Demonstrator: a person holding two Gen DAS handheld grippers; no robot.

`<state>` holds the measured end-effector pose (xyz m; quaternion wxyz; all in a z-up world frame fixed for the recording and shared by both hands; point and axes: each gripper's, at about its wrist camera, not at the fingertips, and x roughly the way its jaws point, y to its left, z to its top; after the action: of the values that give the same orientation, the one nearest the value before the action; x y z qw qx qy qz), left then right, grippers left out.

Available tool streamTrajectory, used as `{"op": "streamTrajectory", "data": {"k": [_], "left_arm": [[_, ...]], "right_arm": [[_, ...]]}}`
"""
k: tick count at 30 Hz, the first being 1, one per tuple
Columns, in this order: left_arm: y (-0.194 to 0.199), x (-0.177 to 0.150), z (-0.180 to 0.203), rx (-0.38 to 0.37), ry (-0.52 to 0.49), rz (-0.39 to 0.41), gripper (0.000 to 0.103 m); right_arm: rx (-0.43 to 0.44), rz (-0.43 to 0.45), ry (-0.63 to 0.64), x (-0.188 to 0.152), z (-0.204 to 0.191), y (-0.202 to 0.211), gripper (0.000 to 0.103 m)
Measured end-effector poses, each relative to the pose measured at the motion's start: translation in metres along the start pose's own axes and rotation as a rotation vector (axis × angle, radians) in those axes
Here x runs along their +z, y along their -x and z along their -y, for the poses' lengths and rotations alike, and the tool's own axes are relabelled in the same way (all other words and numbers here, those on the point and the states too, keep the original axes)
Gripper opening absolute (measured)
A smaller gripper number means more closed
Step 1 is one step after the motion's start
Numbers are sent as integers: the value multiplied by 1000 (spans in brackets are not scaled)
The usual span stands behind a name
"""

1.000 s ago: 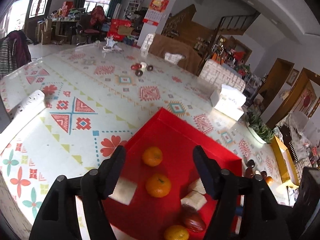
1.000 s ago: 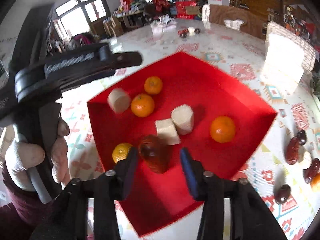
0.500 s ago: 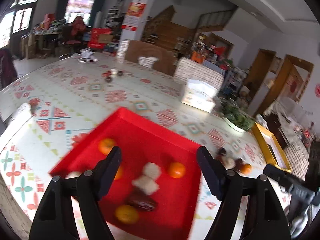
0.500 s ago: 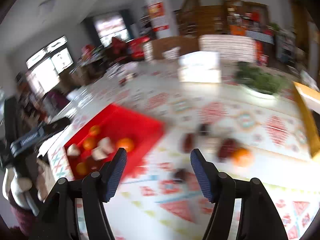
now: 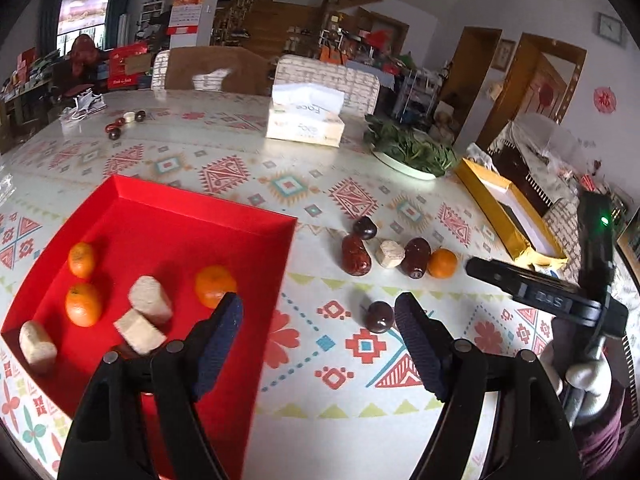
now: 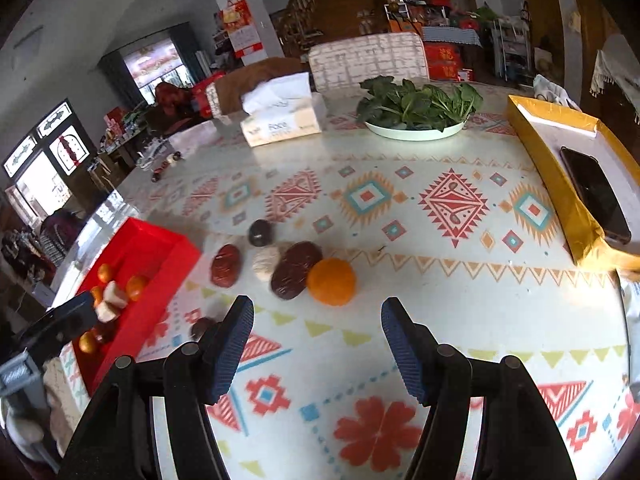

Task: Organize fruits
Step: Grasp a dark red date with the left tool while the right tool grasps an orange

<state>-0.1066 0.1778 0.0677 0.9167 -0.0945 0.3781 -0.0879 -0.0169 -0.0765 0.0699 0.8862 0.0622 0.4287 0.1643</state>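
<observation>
A: What are your two tools doing?

B: My left gripper (image 5: 318, 318) hangs spread wide with nothing between its fingers, over the table (image 5: 400, 392) at the right edge of the red tray (image 5: 168, 208). My right gripper (image 6: 318, 326) is just as wide apart and empty.

A: Where's the fruit?

B: Ahead and left of my left gripper, the tray holds three oranges (image 5: 83, 305) and three pale chunks (image 5: 150, 299); something dark shows under the nearest chunk, mostly hidden. Just by my left gripper's right finger lies a dark date (image 5: 379, 317). Ahead of my right gripper, slightly left, an orange (image 6: 331, 281) touches a dark date (image 6: 295, 269), with a pale chunk (image 6: 266, 261) and two more dates (image 6: 226, 265) beyond to the left.

A: Anything else?

B: Farther ahead, a tissue box (image 6: 280, 126) and a plate of greens (image 6: 418, 110); at my right, a phone (image 6: 596, 192) on a yellow box (image 6: 560, 184).
</observation>
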Motion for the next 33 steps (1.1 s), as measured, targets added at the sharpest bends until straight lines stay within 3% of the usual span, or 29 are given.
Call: {"op": "streamTrajectory", "data": {"k": [5,12,16,23,25,27,33], "left_arm": [[-16,3,3,-8,15,-28,78],[-33,2,16,-24,-13,-60,78],[-38,4,18,-28,-27,-65,78],[-43,13,22,-28,-49,-54,78],[-45,17,26,-25,-66,-51,78],[-49,22,32,-25,-88,-50,78],[-72,35,72,-43,-229,-64,78]], "right_arm": [[-32,-36,-6,10,10,-24,71],[30,-78,-43,20,15,-46,70],[26,-113,11,10,9,-48,57],[-49,-96,185,0,-16,-54,55],[-75,-89,213,-1,-19,-55,44],[-61,-83,194,0,-15,-54,38],[-65,-53,86,6,12,-38,38]]}}
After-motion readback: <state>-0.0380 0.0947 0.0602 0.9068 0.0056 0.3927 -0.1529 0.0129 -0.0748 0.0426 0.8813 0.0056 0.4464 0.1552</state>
